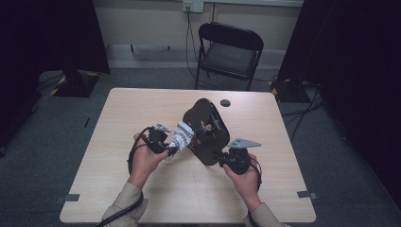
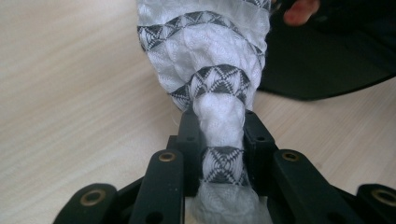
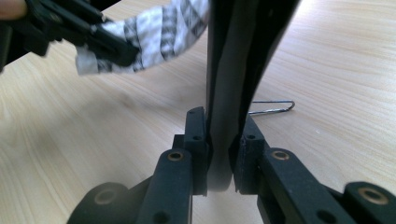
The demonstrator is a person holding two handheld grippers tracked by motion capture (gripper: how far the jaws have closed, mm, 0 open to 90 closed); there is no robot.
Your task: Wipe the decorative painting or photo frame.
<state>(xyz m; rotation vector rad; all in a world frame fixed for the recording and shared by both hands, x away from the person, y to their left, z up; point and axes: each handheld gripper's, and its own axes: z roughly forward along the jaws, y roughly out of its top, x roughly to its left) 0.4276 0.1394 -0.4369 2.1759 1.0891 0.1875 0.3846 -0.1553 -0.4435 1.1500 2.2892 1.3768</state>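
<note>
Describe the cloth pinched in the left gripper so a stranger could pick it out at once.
On the pale wooden table, look just left of the tilted black board near the middle. There the left gripper pinches a bunched cloth. It is the only soft, light thing there: white, textured weave crossed by dark grey bands of triangle pattern.

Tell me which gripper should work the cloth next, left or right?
Left, probably. The left gripper is already shut on the patterned white cloth, beside the black hanger. The right gripper is shut on the hanger's edge, steadying it.
</note>
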